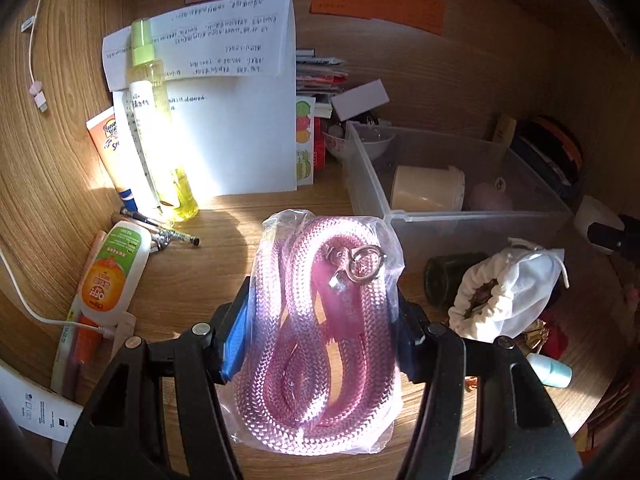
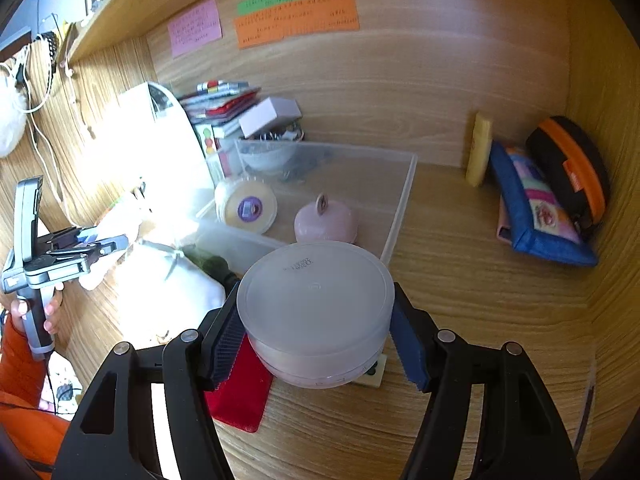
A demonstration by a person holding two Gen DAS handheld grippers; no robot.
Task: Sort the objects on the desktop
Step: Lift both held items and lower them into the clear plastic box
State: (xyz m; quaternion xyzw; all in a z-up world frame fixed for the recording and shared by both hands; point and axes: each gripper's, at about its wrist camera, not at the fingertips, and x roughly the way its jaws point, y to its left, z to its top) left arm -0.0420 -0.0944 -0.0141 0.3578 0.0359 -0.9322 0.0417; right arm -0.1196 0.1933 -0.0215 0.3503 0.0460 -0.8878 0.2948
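Wooden desk; bagged pink rope, seemingly gripped.

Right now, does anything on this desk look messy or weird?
Yes, a bit. The white drawstring pouch lies tipped on its side with its mouth gaping open. On the left, an orange-label bottle lies flat across a white cable and some pens. Nothing looks spilled or broken. The bagged pink rope and round tub are held in the grippers.
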